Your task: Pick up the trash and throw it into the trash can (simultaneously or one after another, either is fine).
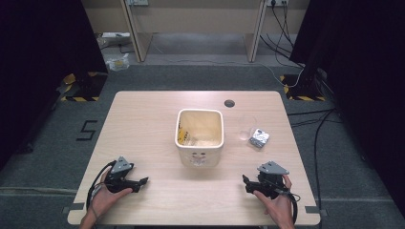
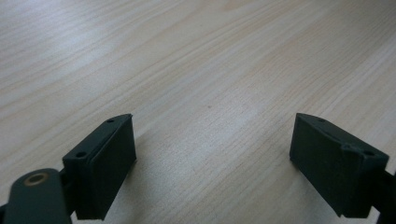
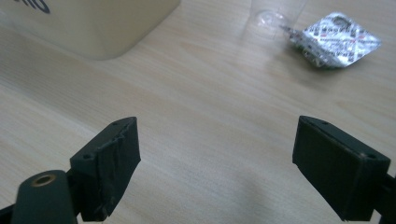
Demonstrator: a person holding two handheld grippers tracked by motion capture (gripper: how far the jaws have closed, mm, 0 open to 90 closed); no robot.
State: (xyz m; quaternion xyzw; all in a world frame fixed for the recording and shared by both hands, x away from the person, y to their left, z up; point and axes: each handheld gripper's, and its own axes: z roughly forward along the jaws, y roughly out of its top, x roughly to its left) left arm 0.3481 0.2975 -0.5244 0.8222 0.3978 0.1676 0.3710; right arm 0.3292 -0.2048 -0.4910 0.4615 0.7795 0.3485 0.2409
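Note:
A cream square bin (image 1: 200, 137) stands in the middle of the wooden table (image 1: 143, 114), with bits of waste inside. To its right stands a clear plastic cup (image 1: 247, 127), and a silver foil packet (image 1: 259, 138) lies beside it. In the right gripper view the bin's corner (image 3: 98, 28), the cup's base (image 3: 271, 18) and the packet (image 3: 334, 39) lie ahead. My left gripper (image 1: 143, 182) rests near the front left edge, open over bare wood (image 2: 212, 154). My right gripper (image 1: 245, 181) sits at the front right, open with nothing between its jaws (image 3: 217, 161).
A round cable hole (image 1: 229, 103) is in the table's far side. Beyond the table are a wooden desk frame (image 1: 196, 24), cables on the grey floor (image 1: 286, 47) and black curtains (image 1: 38, 47) at both sides.

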